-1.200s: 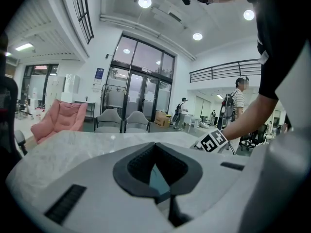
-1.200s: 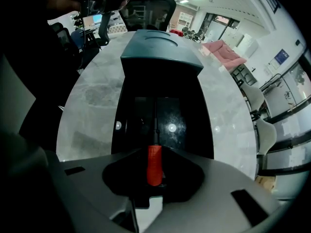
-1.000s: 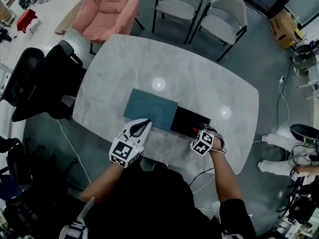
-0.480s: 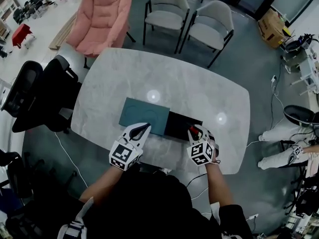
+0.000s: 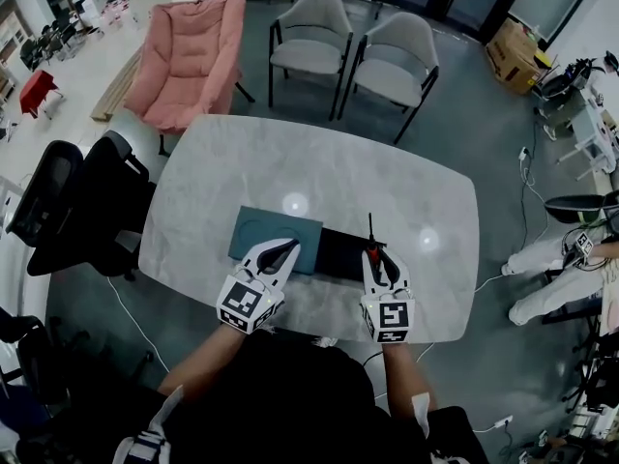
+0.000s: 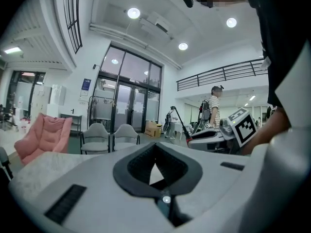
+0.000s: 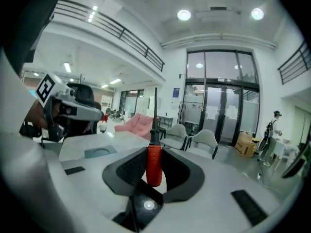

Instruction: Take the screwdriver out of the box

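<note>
The screwdriver (image 7: 154, 166), with a ribbed red handle and thin black shaft, stood upright above the table, its handle clamped in the right gripper (image 7: 154, 154); its tip was too fine to make out. The left gripper (image 6: 155, 147) had its jaws together, empty. The black box (image 5: 338, 252) lay partly hidden, its inside dark, beside a teal lid (image 5: 259, 230) on the pale marbled table (image 5: 387, 177).

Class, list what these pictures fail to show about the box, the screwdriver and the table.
- Inside of the box: in the head view it is too dark and small to tell, and its right end lies behind the right hand-held gripper.
- Tip of the screwdriver: too thin to tell its type in the head view or the right gripper view.
- Near edge of the table: in the head view it is covered by the person's arms.
</note>
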Demonstrator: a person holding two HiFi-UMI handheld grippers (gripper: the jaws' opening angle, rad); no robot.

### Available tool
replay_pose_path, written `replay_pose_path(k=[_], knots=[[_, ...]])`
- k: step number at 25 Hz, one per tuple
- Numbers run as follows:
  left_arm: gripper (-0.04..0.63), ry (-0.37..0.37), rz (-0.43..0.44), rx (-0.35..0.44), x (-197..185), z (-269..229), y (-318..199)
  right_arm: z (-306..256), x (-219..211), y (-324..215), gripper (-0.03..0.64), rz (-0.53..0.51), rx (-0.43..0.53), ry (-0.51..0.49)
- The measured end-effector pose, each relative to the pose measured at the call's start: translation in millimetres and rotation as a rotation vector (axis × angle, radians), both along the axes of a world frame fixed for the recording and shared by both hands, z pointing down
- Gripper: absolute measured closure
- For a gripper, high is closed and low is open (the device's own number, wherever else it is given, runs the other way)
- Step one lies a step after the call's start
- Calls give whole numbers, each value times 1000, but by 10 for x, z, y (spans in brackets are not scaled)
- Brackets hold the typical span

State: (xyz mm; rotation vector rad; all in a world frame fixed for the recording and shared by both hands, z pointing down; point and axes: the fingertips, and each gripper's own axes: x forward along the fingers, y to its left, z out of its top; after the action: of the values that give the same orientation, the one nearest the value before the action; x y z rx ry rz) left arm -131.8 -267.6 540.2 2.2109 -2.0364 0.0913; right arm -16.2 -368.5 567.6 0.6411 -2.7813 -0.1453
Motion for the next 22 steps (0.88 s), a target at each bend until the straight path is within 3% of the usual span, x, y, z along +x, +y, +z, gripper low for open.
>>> replay_pose_path(k=[10, 22], knots=[[589, -4, -10, 66, -92, -238, -50, -632, 147, 18, 506, 125, -55, -279], [589, -21, 4, 102, -46, -427, -132, -1077, 370, -116, 506, 184, 3, -402]])
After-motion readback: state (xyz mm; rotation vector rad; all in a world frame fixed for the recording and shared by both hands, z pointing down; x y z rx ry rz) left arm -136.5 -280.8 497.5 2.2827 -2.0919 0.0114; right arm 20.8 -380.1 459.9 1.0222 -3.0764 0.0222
